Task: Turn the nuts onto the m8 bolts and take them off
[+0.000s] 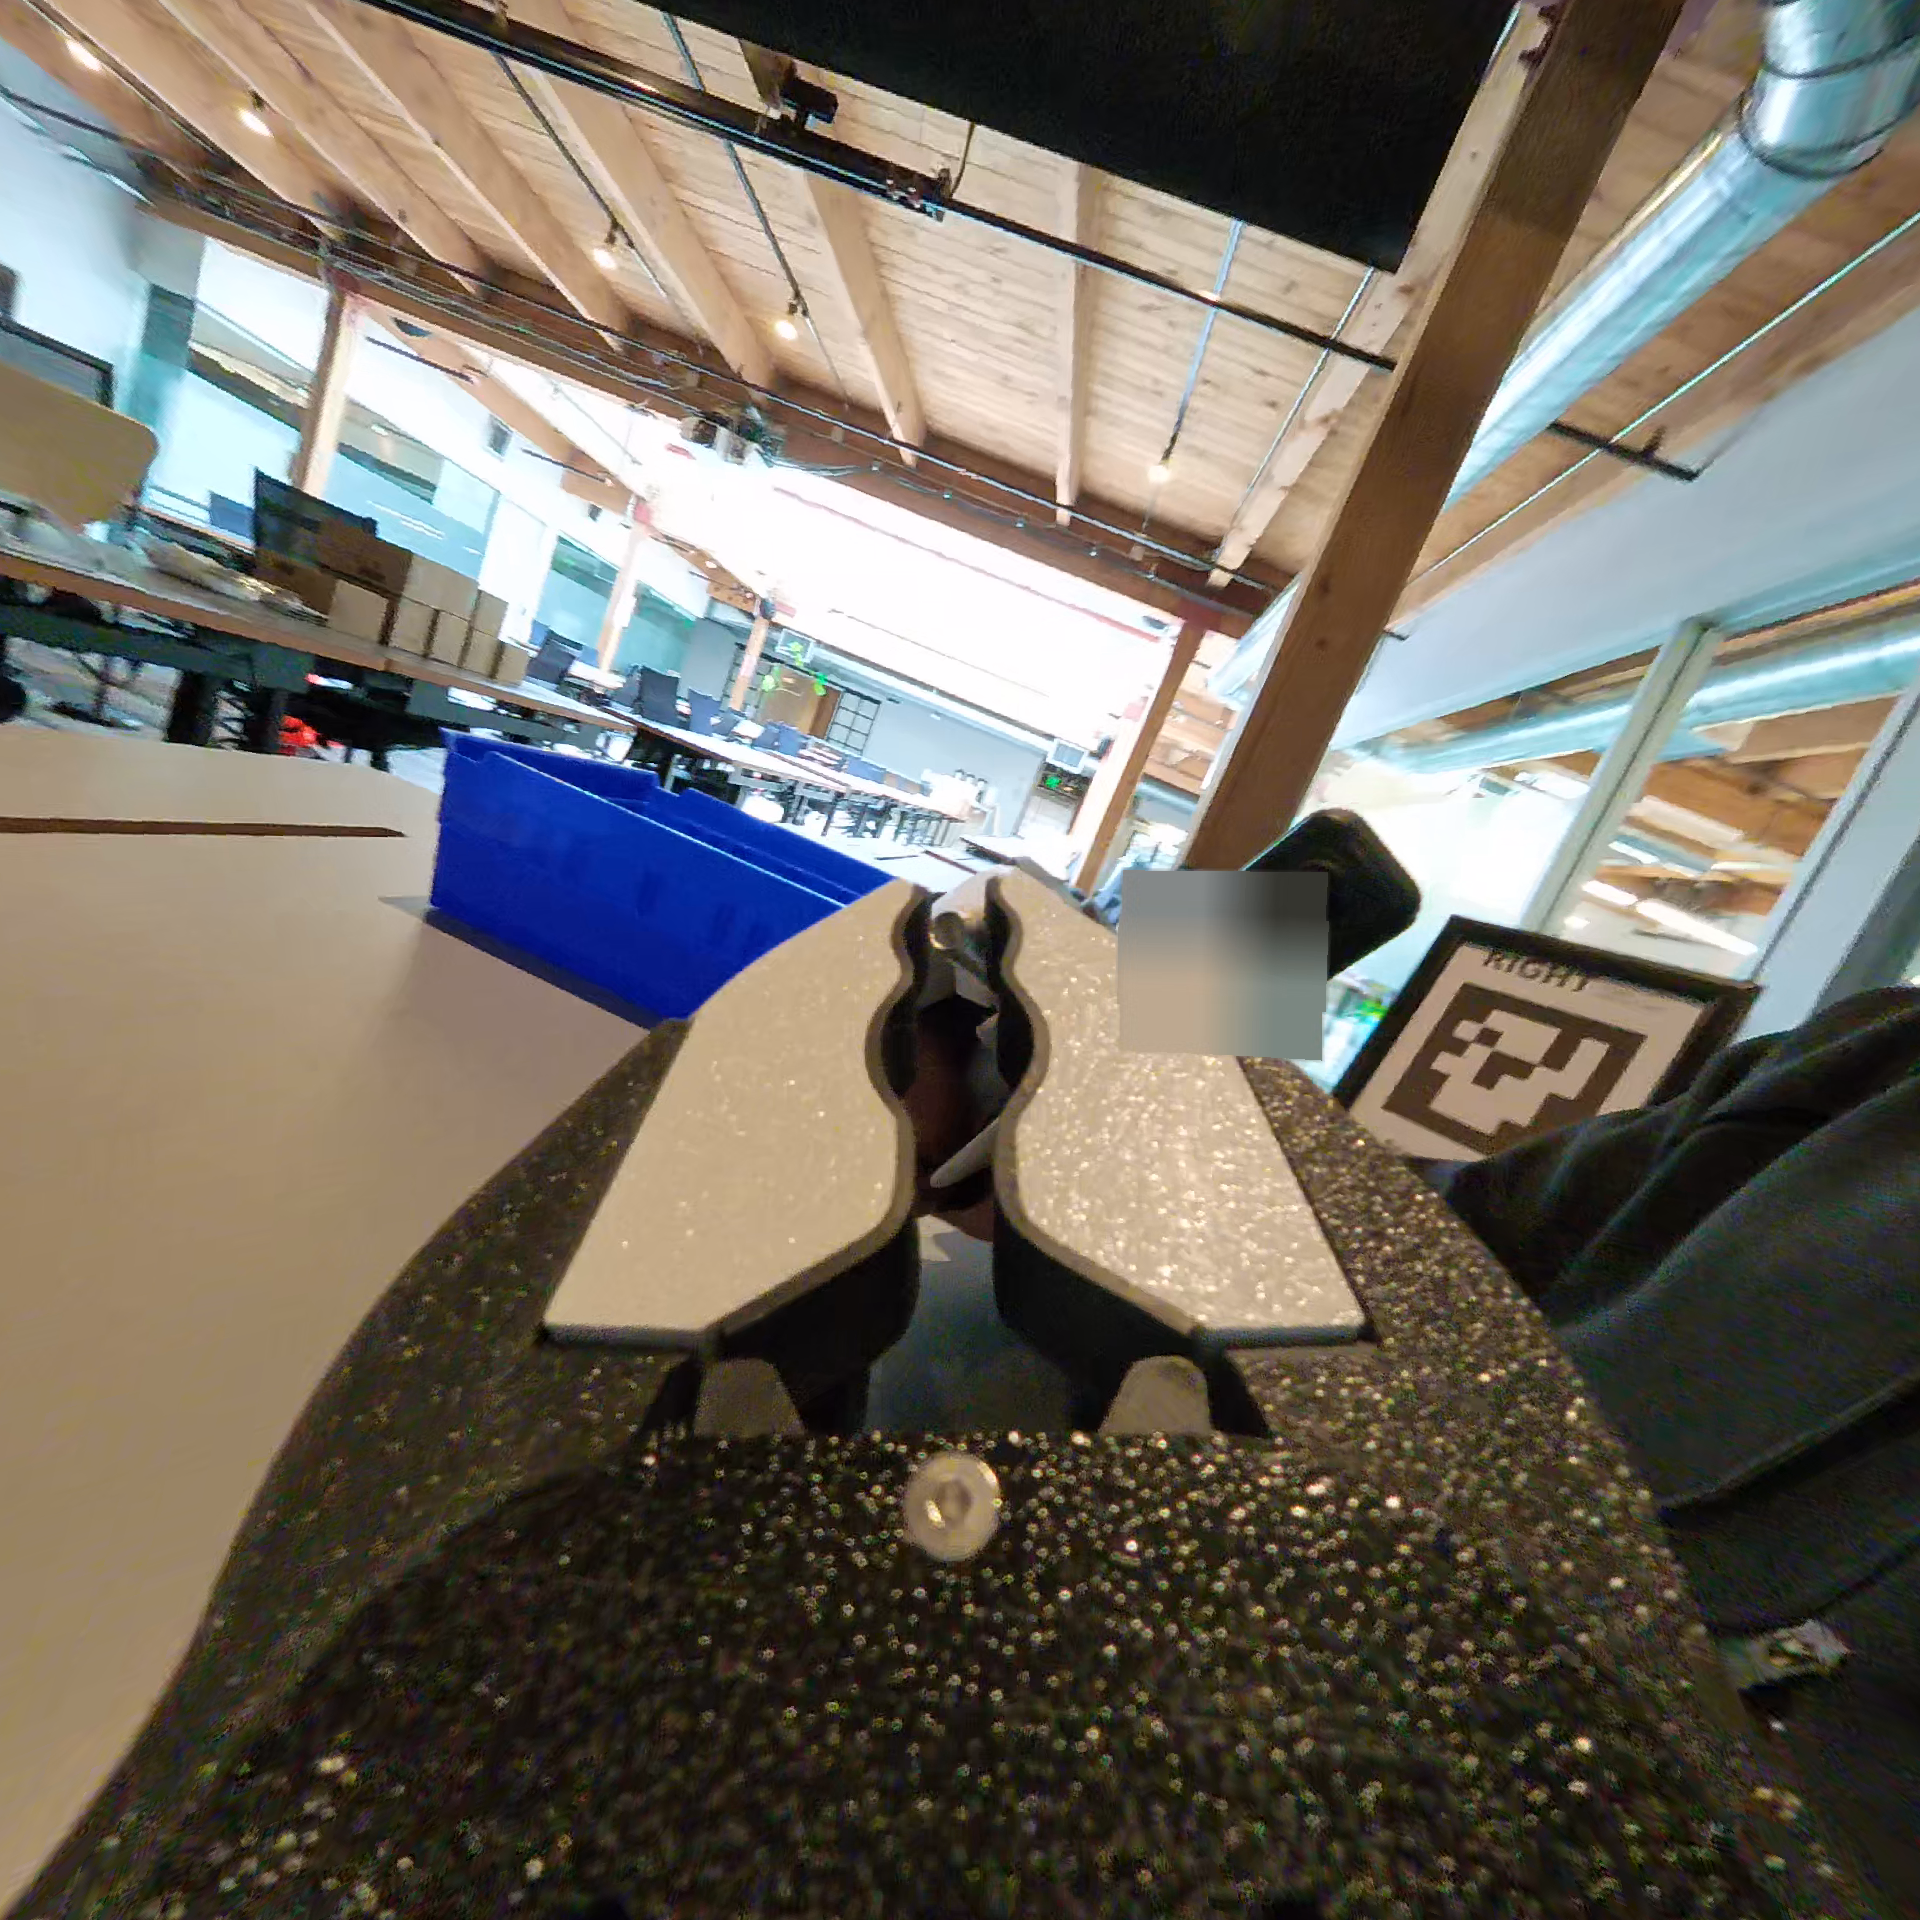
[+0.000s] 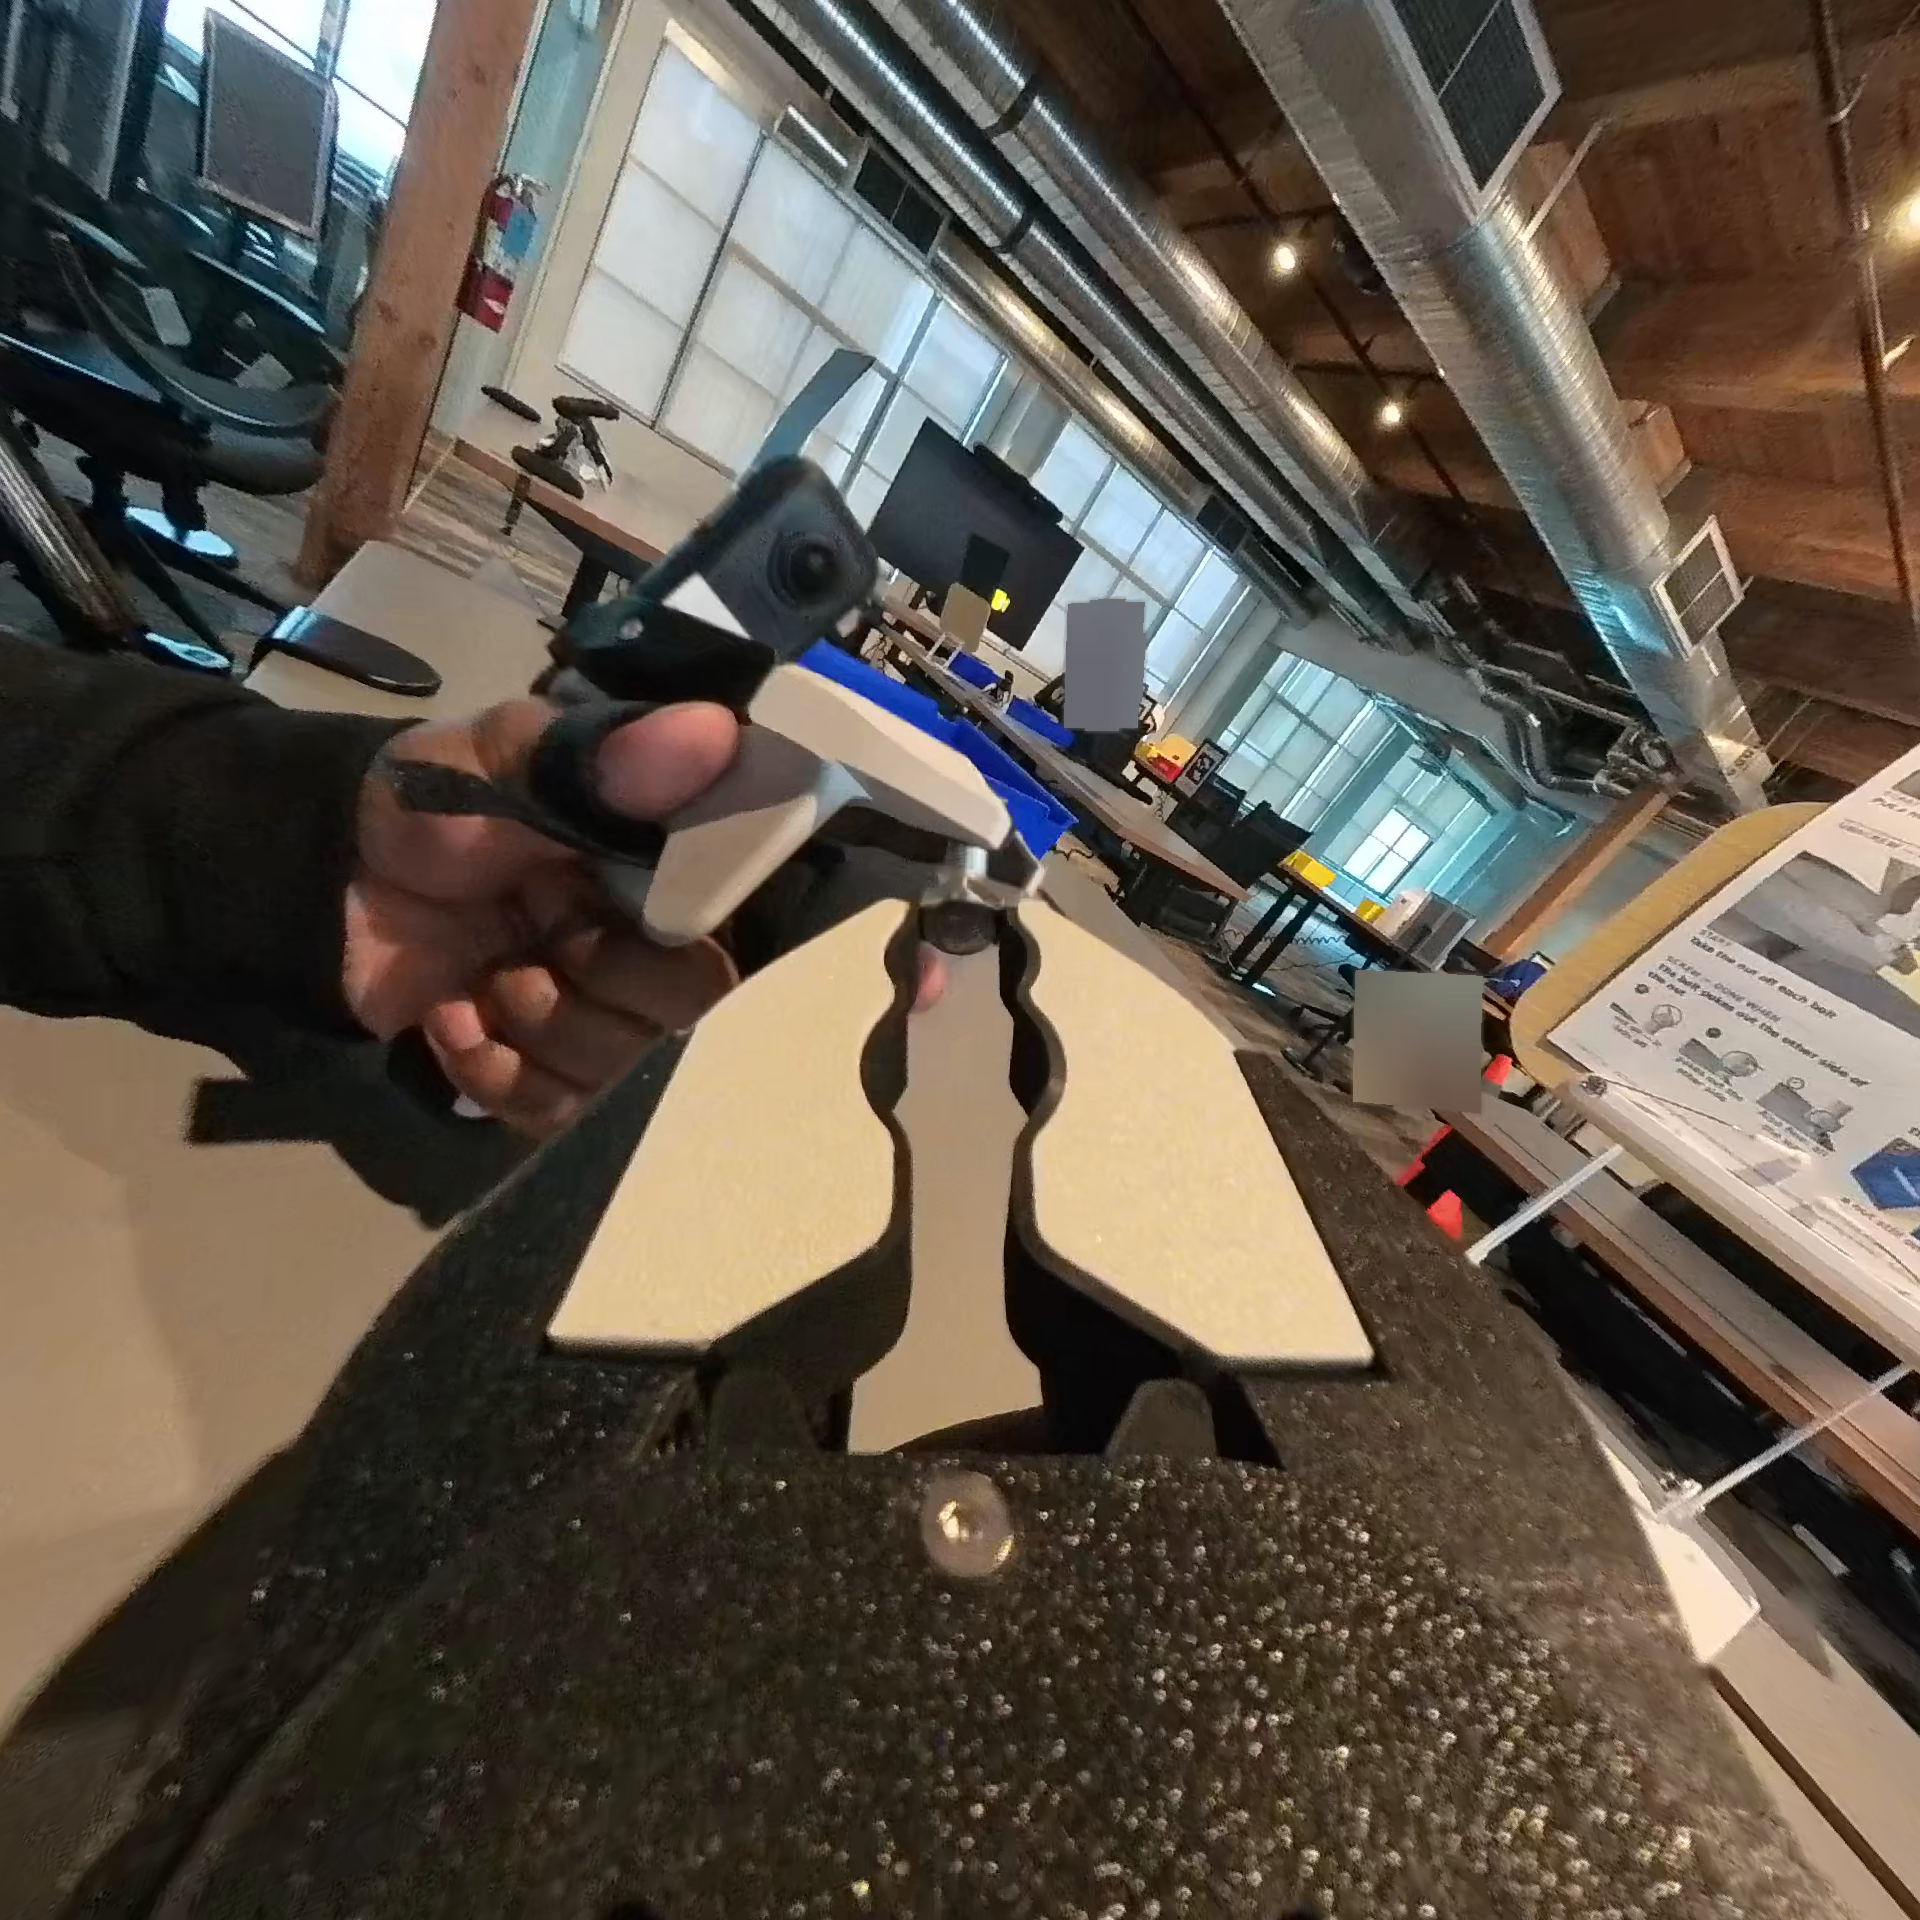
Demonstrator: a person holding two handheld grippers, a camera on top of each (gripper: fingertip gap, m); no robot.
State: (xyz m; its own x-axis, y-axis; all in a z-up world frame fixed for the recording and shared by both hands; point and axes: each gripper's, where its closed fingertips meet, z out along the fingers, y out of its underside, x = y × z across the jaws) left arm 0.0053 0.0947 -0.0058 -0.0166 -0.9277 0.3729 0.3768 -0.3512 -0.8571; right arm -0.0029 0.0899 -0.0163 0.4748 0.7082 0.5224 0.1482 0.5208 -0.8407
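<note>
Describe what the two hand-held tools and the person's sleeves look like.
Each tool, left tool and right tool, has a black speckled body, two pale wavy-edged fingers and a silver screw. The left one carries a small camera. The sleeve is black.

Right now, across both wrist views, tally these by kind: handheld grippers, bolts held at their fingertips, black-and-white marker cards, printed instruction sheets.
Grippers: 2, the left gripper and the right gripper
Bolt: 1, shared by both grippers' tips
Marker card: 1
Instruction sheet: 1
Total: 5
</note>
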